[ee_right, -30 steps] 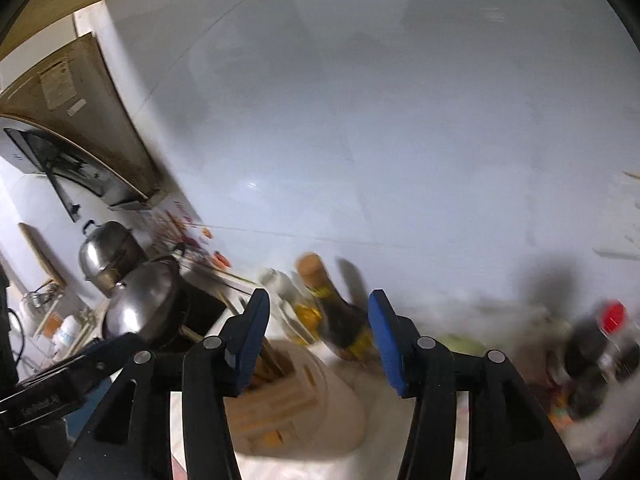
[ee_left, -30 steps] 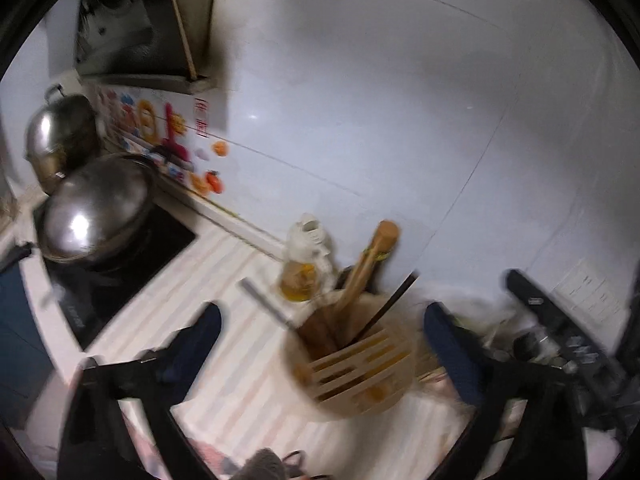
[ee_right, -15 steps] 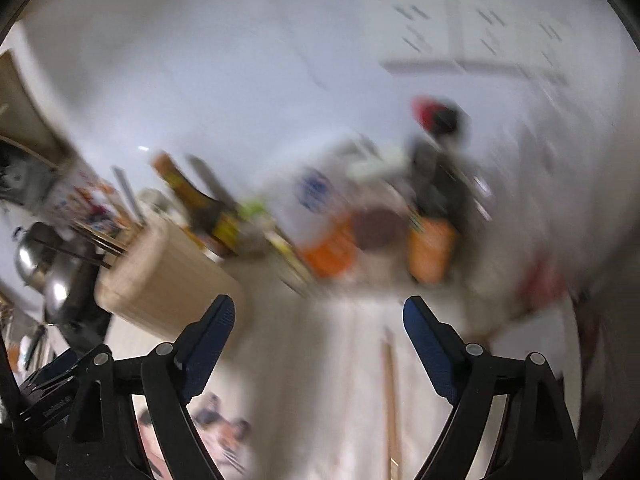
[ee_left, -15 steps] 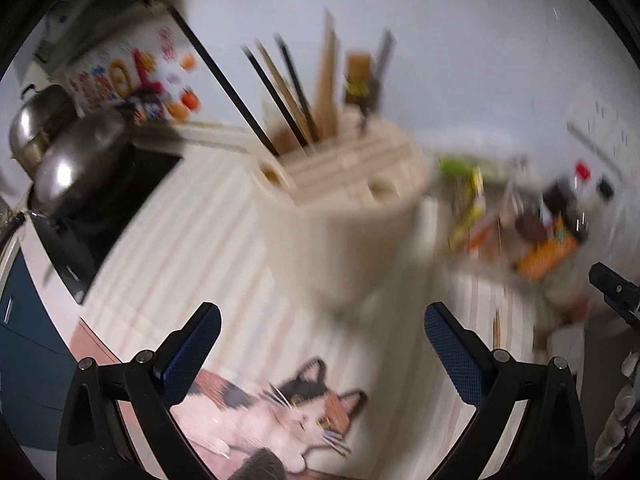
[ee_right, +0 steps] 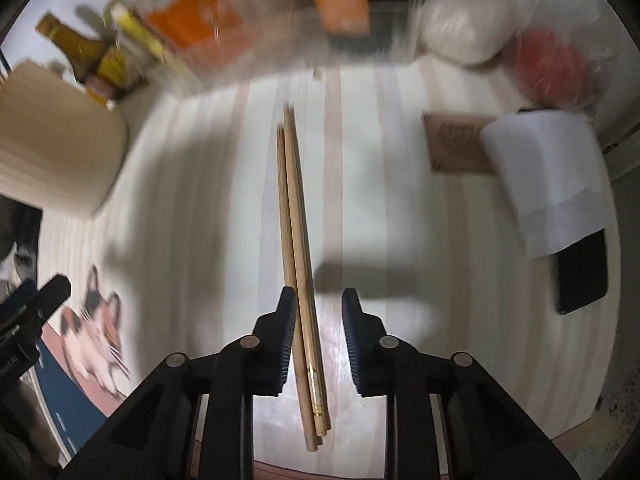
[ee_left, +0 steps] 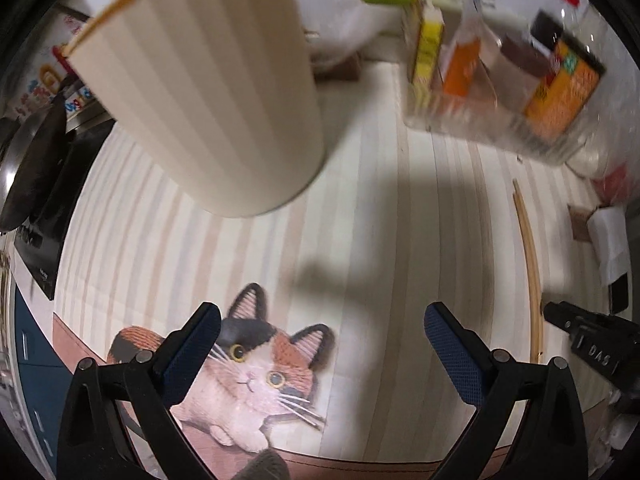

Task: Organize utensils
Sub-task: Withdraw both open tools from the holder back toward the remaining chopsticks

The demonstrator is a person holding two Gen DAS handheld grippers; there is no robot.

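Chopsticks [ee_right: 298,248] flat on the striped desk [ee_right: 400,220], right tool [ee_right: 319,312] straddling them — not yet pinched.

Right tool: fingers spread, the pair of wooden chopsticks lies between them, just beside the left finger; contact cannot be confirmed through motion blur. Left tool [ee_left: 320,344]: fingers spread wide, holding nothing, hovering over the cat print [ee_left: 248,372] on the desk cover. Cream ribbed utensil holder [ee_left: 208,88] stands on the desk ahead of the left tool, well apart from the chopsticks. Clear bin of packets [ee_left: 500,80] sits behind — near the wall. White folded cloth [ee_right: 552,184] and a dark phone [ee_right: 580,276] lie to the right of the chopsticks.
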